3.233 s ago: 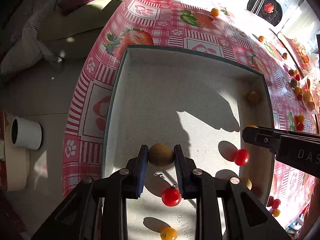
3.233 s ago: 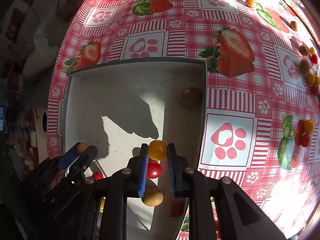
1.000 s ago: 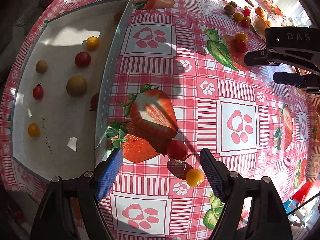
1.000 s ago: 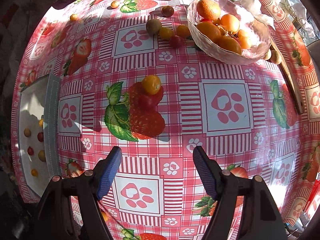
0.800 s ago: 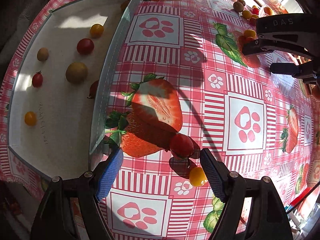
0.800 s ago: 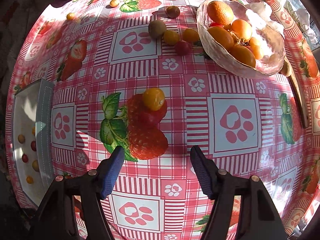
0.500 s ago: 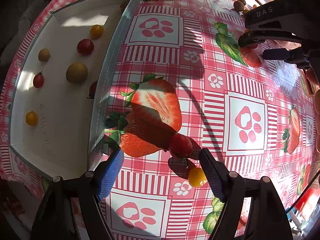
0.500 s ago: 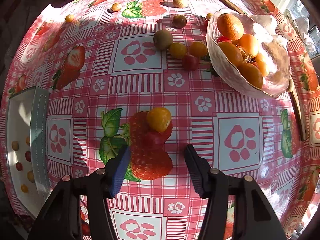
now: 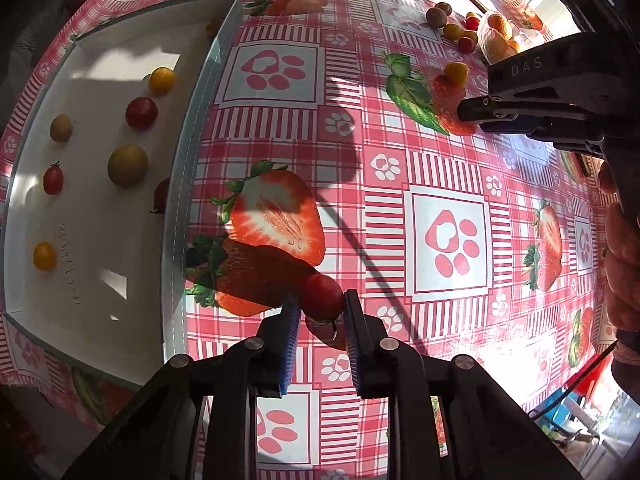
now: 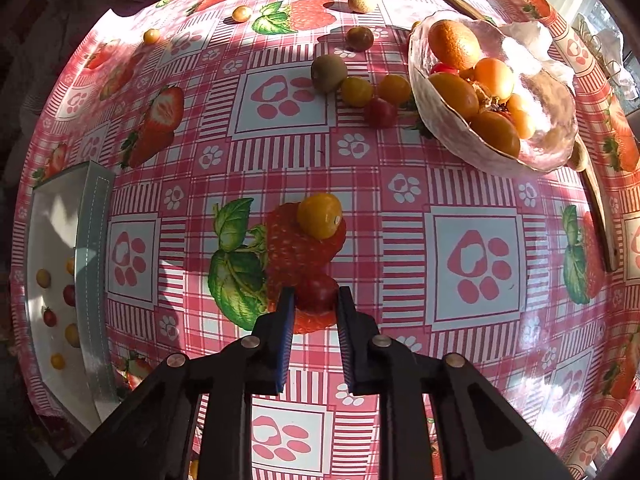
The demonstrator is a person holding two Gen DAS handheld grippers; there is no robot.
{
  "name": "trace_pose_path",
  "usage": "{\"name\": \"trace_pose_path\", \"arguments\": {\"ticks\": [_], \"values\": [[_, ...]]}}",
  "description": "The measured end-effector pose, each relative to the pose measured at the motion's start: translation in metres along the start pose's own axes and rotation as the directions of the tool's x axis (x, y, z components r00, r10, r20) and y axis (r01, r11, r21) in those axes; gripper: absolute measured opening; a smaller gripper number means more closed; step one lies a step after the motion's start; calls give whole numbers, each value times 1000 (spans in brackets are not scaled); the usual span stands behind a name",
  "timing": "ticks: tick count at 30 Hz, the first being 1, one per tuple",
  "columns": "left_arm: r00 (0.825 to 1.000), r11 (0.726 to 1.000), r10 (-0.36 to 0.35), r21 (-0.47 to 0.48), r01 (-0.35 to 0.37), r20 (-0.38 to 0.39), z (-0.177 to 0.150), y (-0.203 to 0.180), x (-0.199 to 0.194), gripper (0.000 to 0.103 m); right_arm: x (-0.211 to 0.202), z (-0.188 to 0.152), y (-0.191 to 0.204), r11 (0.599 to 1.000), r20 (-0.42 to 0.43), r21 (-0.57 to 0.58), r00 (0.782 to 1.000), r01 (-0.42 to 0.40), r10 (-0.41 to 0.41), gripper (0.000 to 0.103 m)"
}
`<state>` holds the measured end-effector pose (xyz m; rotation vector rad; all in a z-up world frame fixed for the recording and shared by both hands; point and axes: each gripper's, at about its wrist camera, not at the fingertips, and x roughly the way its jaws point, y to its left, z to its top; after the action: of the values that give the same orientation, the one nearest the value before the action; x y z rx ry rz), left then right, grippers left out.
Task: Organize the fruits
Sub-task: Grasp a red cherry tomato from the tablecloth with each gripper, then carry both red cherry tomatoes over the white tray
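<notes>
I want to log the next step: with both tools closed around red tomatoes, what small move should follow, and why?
Probably lift both straight up. The left tool grips a red tomato, the right tool another red tomato, both low over the tablecloth; the white tray is walled.

3.2 s ago both tools hung over the shallow white tray (image 9: 96, 240), the left one clamped on a greenish-brown fruit and the right one on a yellow tomato. By 1.0 s ago both were spread wide over the red checked tablecloth (image 9: 400, 200). Now the left gripper (image 9: 322, 312) has closed around a round red cherry tomato (image 9: 323, 296), and the right gripper (image 10: 315, 304) has closed around a dark red cherry tomato (image 10: 316, 292).
</notes>
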<state>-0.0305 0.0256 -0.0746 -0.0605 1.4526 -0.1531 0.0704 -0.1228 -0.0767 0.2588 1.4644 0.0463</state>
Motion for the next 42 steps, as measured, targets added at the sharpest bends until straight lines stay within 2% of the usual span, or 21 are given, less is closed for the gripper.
{"name": "trace_pose_path", "arguments": {"ticks": [10,19,25,42], "values": [[999,997,-48,68,47,15,-4,-2,-25,23,-12,-58,-22,997,-65,50,996,-50,53,23],[997,994,-63,94,59,50,-4,10,-44,23,-33,-89,-29,996,-68,70,996,-57,61,23],[995,995,-61,81,55,74,-3,24,-56,23,-44,-87,-15,996,-61,60,996,-63,67,23],[989,999,-36,7,35,140,5,87,-80,23,-52,-70,67,993,-45,-48,994,-104,101,23]]}}
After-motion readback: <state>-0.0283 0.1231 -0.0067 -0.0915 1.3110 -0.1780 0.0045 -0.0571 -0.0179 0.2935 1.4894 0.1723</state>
